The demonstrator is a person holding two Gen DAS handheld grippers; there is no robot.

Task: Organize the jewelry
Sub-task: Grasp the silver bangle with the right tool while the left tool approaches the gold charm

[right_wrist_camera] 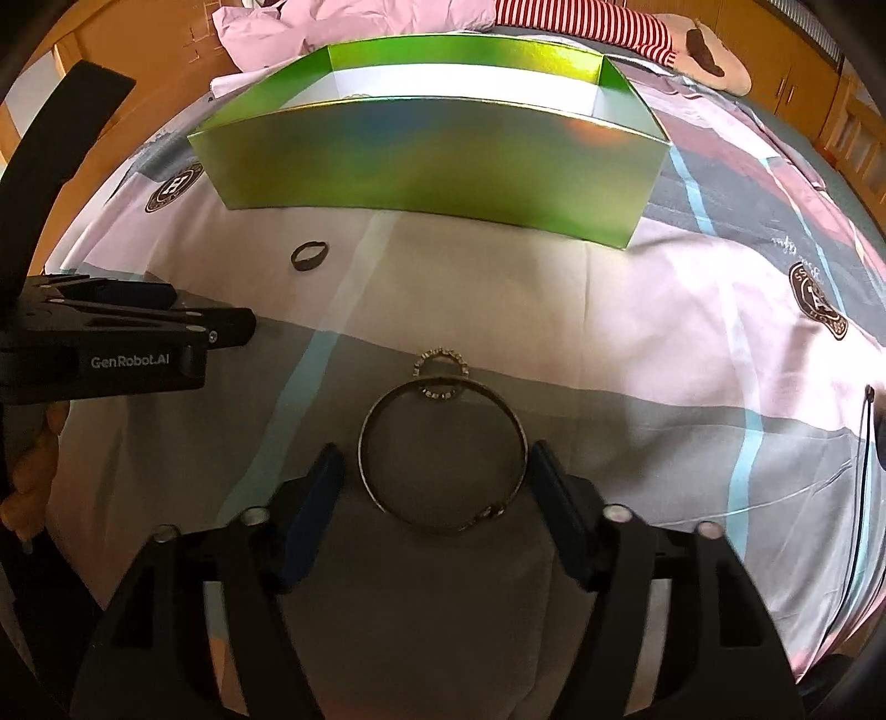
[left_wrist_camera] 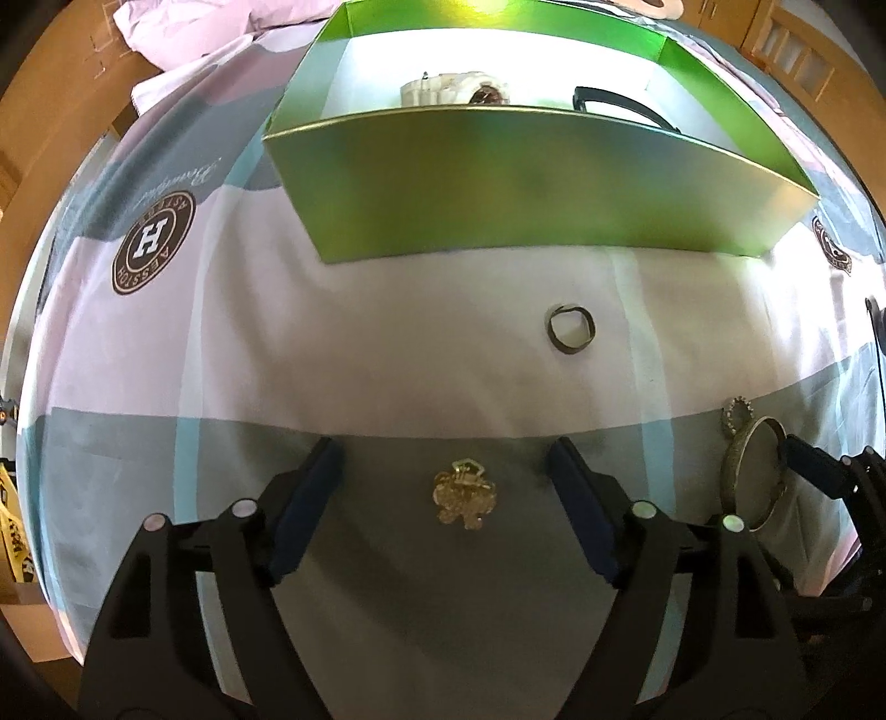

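Note:
A gold hair claw (left_wrist_camera: pixel 464 501) lies on the bedsheet between the fingers of my left gripper (left_wrist_camera: pixel 443 448), which is open and does not touch it. A silver bangle (right_wrist_camera: pixel 364 454) lies flat between the fingers of my right gripper (right_wrist_camera: pixel 436 451), also open; the right pad is close to its rim and the left pad stands apart. A small studded ring (right_wrist_camera: pixel 441 374) rests against the bangle's far edge. A dark ring (left_wrist_camera: pixel 571 328) lies nearer the open green box (left_wrist_camera: pixel 526 188), which holds a white watch (left_wrist_camera: pixel 454 91) and a black item (left_wrist_camera: pixel 626 105).
The patterned bedsheet (left_wrist_camera: pixel 387 343) covers the whole work surface. Crumpled pink bedding (right_wrist_camera: pixel 360 22) and a striped plush toy (right_wrist_camera: pixel 609 25) lie behind the box (right_wrist_camera: pixel 432 160). The left gripper's body (right_wrist_camera: pixel 138 354) and a hand (right_wrist_camera: pixel 27 471) sit at the left of the right wrist view.

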